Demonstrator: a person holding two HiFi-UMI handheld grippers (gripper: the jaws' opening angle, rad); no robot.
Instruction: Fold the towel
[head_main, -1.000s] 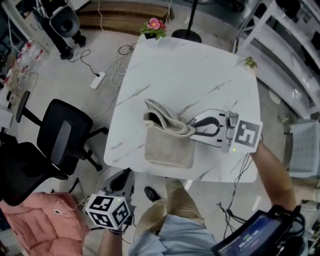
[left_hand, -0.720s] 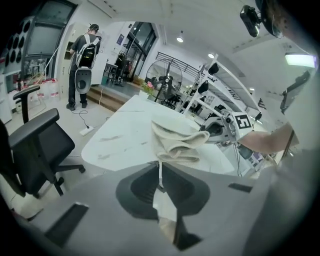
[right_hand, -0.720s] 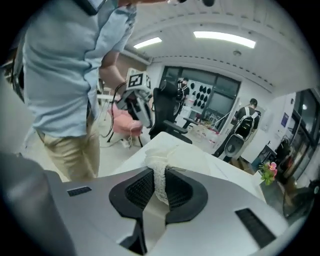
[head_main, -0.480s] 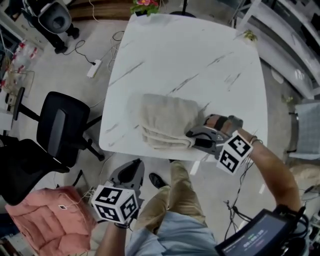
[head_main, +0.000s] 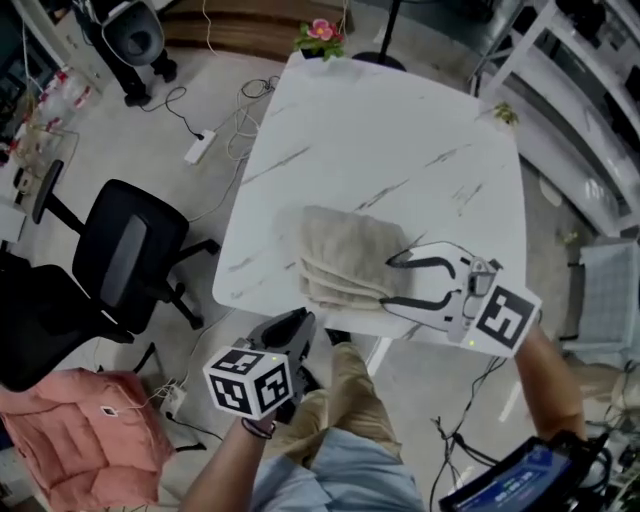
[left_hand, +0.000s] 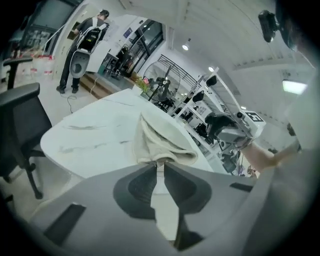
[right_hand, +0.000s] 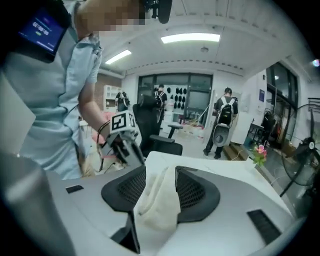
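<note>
Looking down in the head view, the towel (head_main: 345, 258) lies folded in stacked layers on the white marbled surface (head_main: 380, 150), close to its near edge. The right gripper (head_main: 390, 281) comes in from the right edge, its fingers (head_main: 428, 262) spread wide around the towel's right-hand end. The left gripper (head_main: 298, 322) hangs just off the near edge, short of the cloth.

In the left gripper view, the left gripper (left_hand: 159, 164) has just opened a crack. A thin slit shows between its fingers (left_hand: 140, 182) with nothing in it, and the towel's (left_hand: 160, 142) rounded fold sits just beyond the tips.

In the right gripper view, the right gripper (right_hand: 161, 172) has just been opening. Its fingers (right_hand: 192, 192) stand well apart, and the towel (right_hand: 157, 205) lies bunched between them, loose rather than pinched.

The cloth looks soft, light and limp, so it will likely sag and its layers may slide. A corner or the open edge, pinched through every layer, seems a better hold than the rounded fold.
</note>
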